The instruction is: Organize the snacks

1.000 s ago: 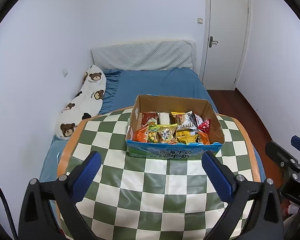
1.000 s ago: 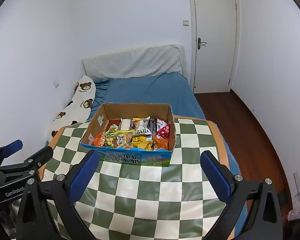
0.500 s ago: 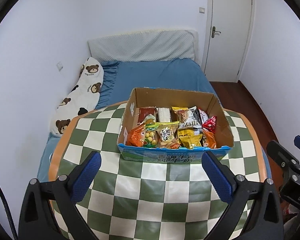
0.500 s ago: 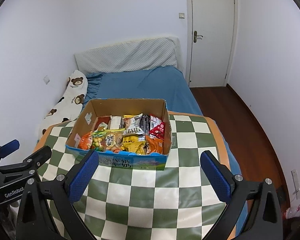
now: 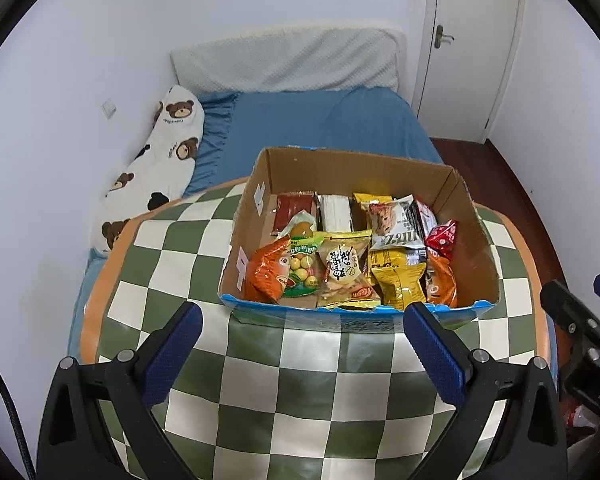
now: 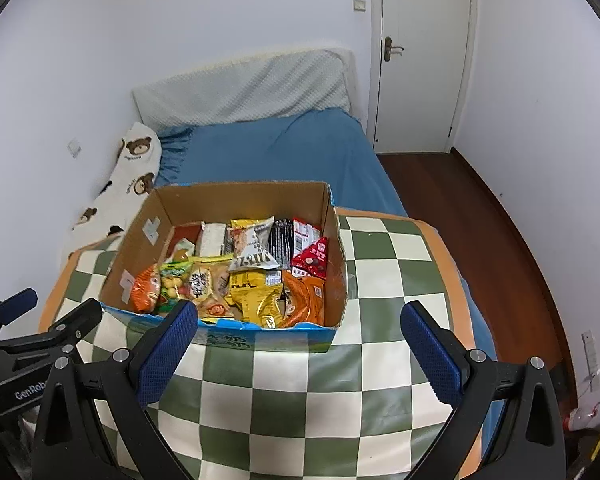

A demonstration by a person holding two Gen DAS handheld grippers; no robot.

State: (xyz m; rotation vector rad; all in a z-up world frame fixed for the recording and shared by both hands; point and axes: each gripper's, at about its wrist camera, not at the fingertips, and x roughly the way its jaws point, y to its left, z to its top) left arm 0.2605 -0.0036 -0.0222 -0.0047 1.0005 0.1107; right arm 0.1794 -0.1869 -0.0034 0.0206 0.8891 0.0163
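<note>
A cardboard box (image 5: 356, 168) with a blue printed front stands on the green-and-white checked table (image 5: 300, 380). It holds several snack packets: an orange bag (image 5: 266, 272), a yellow packet (image 5: 398, 280), a grey "vitz" pack (image 5: 396, 224) and a small red pack (image 5: 442, 236). My left gripper (image 5: 300, 348) hovers open just in front of the box with nothing between its fingers. In the right wrist view the box (image 6: 240, 200) sits ahead and left, and my right gripper (image 6: 300, 348) is open and empty before it.
A blue bed (image 5: 324, 124) with a bear-print pillow (image 5: 160, 160) and white headboard cushion lies behind the table. A white door (image 6: 416, 52) and wood floor (image 6: 500, 248) are at the right. The other gripper shows at each view's edge (image 5: 580, 332), (image 6: 28, 340).
Both grippers have moved forward and closer to the box, which now looms larger and lower in each view. Both stay open and empty.
</note>
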